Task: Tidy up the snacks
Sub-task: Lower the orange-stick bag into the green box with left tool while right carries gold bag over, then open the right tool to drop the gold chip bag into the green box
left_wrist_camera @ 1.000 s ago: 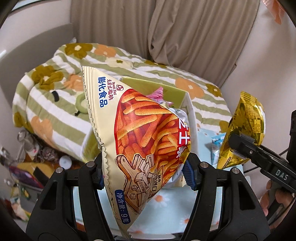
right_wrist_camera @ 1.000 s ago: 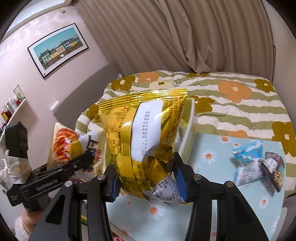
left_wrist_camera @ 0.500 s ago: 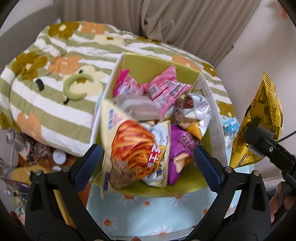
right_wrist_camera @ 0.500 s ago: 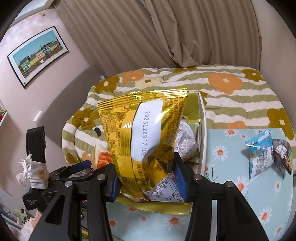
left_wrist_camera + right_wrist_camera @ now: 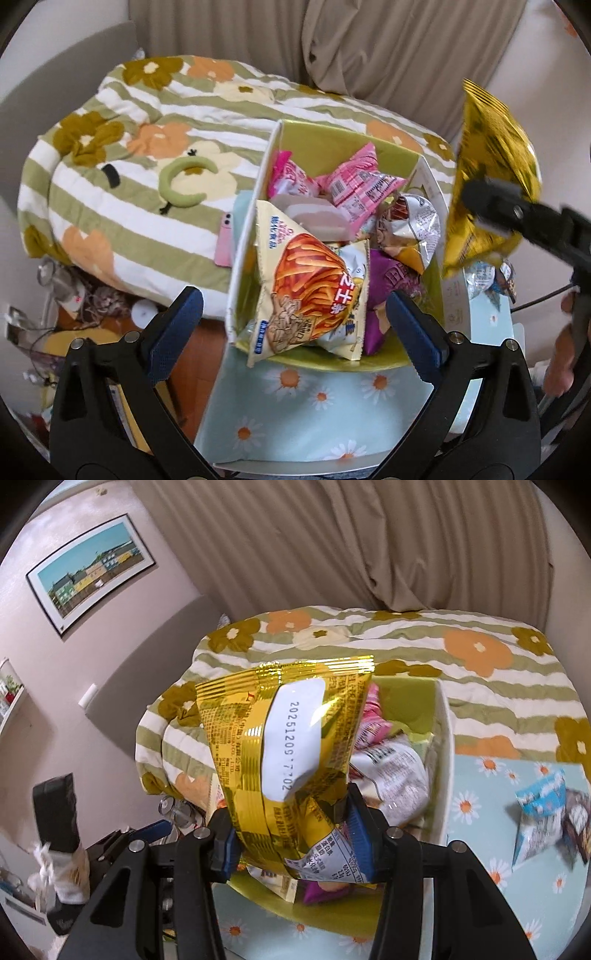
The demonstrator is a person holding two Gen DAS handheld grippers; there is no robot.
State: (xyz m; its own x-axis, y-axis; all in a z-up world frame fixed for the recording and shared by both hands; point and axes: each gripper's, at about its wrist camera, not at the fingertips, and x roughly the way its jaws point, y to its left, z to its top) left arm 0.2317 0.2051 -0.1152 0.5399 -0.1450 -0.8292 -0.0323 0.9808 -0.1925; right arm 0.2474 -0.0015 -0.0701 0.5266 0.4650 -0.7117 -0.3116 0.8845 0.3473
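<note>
The right gripper, low in the frame's centre, pinches the lower end of a gold foil snack bag, a light, puffy, slippery pack that crushes easily and seems best gripped at its flat crimped seam. The left gripper stands spread wide and empty above the green-lined box at mid-frame. That box is nearly full: an orange stick-snack bag leans at its near edge, pink packets lie behind, silver and purple ones beside.

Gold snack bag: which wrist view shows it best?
The right wrist view: the gold snack bag fills the centre, date stamp readable, clamped in the right gripper. The left wrist view shows it only edge-on at the right.
</note>
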